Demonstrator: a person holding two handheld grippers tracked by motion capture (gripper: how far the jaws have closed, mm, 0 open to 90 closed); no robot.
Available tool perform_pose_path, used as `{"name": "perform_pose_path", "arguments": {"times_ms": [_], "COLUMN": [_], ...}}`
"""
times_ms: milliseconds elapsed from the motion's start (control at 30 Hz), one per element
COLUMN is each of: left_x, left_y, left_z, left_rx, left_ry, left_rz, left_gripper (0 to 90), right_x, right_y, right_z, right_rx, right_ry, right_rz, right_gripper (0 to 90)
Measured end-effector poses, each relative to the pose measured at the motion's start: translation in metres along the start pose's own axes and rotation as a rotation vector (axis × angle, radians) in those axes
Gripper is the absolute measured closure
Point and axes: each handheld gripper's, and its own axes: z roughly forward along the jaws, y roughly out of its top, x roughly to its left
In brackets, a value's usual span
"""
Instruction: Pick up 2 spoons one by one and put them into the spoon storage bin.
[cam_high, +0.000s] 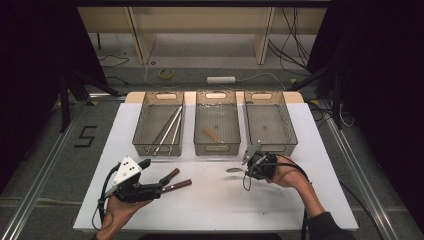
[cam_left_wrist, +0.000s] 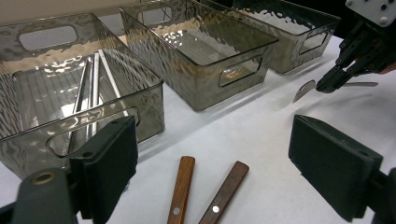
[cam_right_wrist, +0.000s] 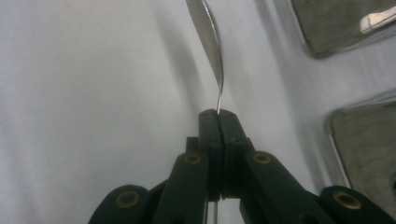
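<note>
Between right gripper (cam_right_wrist: 218, 114) fingers | spoon (cam_right_wrist: 208, 32): thin, shiny metal, edge-on

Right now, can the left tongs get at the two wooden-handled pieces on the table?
Probably yes. The left tongs stand open with the two wooden handles lying directly ahead between the jaws, nothing across them; the bins sit farther back.

My right gripper (cam_right_wrist: 218, 114) is clamped on a thin metal spoon (cam_right_wrist: 209, 37), the pads pinching its slim neck. The bowl sticks out past my jaw tips, bright and polished, turned nearly edge-on. From the high view the spoon (cam_high: 234, 170) sits low over the white table, just in front of the middle and right bins, bowl pointing left.
</note>
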Motion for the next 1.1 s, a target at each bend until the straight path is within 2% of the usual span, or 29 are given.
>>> {"name": "perform_pose_path", "arguments": {"times_ms": [167, 533, 933, 1100], "left_x": [0.000, 0.001, 0.001, 0.001], "left_y": [0.000, 0.000, 0.000, 0.000], "left_z": [0.000, -0.001, -0.001, -0.001], "left_rx": [0.003, -0.007, -0.013, -0.015], "left_ry": [-0.002, -0.004, -0.001, -0.001], "left_rz": [0.005, -0.009, -0.012, -0.015], "left_gripper": [15.2, 15.2, 15.2, 15.2], "right_x": [-0.002, -0.006, -0.013, -0.015], "right_y": [0.000, -0.001, -0.004, -0.005], "right_z": [-0.007, -0.019, -0.032, -0.037], "right_rx": [-0.026, -0.083, -0.177, -0.207], "right_ry": [-0.014, -0.053, -0.068, -0.068], "right_rz": [0.019, 0.096, 0.177, 0.196], "right_gripper": [90.0, 90.0, 90.0, 90.0]}}
